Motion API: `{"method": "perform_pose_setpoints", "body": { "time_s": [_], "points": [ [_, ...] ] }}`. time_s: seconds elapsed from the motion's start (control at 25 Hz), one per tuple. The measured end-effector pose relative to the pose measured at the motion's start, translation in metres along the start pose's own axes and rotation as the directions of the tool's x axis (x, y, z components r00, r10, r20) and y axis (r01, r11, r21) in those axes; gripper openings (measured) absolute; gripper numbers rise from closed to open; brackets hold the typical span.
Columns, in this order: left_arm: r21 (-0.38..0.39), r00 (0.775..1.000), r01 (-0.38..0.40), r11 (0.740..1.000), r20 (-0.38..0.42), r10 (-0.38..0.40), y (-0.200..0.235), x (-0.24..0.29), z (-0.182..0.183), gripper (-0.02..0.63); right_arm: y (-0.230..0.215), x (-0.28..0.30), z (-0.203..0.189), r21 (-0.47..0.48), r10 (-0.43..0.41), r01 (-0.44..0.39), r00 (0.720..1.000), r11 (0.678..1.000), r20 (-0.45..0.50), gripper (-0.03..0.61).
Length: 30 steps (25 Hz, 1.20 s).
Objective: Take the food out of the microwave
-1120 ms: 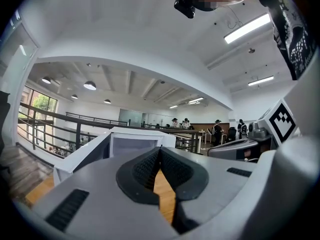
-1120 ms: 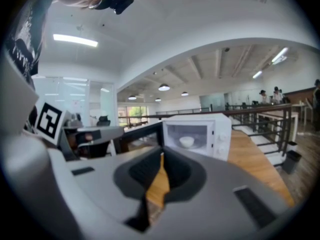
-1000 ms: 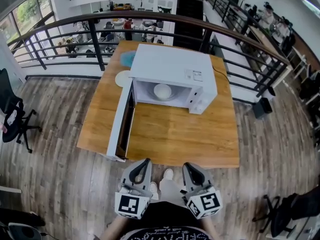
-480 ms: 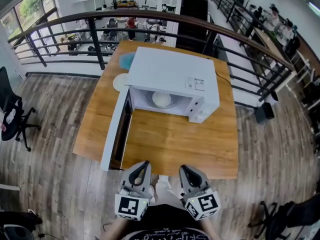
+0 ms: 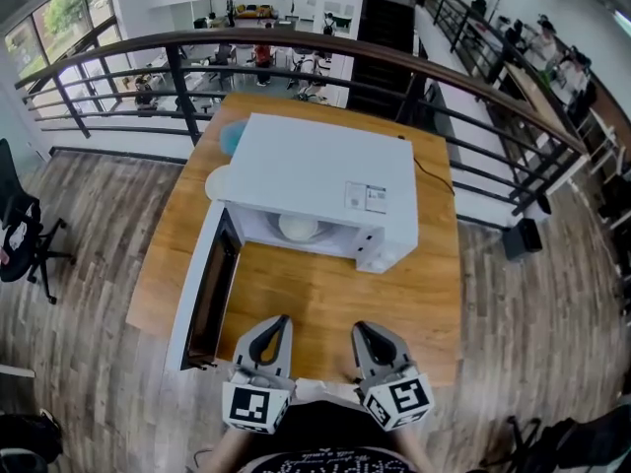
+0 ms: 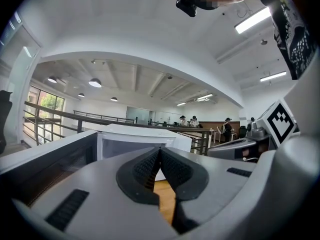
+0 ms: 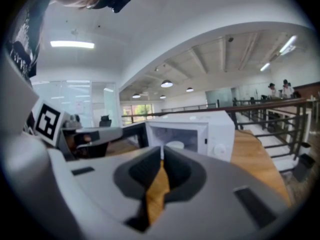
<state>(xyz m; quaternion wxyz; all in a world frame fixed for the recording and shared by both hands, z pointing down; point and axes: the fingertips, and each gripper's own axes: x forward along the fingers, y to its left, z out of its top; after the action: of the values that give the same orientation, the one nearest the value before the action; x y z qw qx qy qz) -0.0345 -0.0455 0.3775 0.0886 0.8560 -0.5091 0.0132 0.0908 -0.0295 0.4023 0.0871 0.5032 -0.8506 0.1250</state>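
A white microwave stands on a wooden table with its door swung wide open to the left. Inside it sits a white bowl of food, seen too in the right gripper view as a white bowl. My left gripper and right gripper hover side by side over the table's near edge, well short of the microwave. Both are shut with nothing between their jaws. In the left gripper view the microwave shows beyond the shut gripper. The right gripper points toward the oven cavity.
A white plate and a blue round thing lie on the table left of and behind the microwave. A dark railing runs behind the table. An office chair stands at the far left on the wooden floor.
Both grippers have moved forward from over the floor to over the table's near edge. The microwave and table now sit nearer and lower in the head view. Jaws stayed shut.
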Motion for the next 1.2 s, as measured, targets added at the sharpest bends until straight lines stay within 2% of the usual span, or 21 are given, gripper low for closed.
{"method": "perform_pose_setpoints", "body": {
  "time_s": [0.44,0.72,1.04,1.2],
  "points": [
    [0.026,0.997,-0.071,0.997,0.004,0.071,-0.001,0.038,0.0,0.032,-0.049,0.02,-0.003,0.005,0.039,-0.039,0.999,0.999,-0.019,0.038],
    [0.032,0.996,-0.089,0.996,-0.018,0.09,0.001,0.039,-0.005,0.032,-0.05,0.026,-0.009,0.018,0.062,-0.061,0.997,0.998,-0.035,0.038],
    [0.066,0.997,-0.08,0.995,-0.006,0.081,0.013,0.038,0.003,0.032,-0.043,0.033,-0.001,0.034,0.041,-0.041,0.999,0.999,-0.01,0.037],
    [0.057,0.998,-0.068,0.996,-0.004,0.069,0.025,0.038,0.008,0.032,-0.036,0.036,0.003,0.046,0.026,-0.025,1.0,0.999,-0.011,0.037]
  ]
}}
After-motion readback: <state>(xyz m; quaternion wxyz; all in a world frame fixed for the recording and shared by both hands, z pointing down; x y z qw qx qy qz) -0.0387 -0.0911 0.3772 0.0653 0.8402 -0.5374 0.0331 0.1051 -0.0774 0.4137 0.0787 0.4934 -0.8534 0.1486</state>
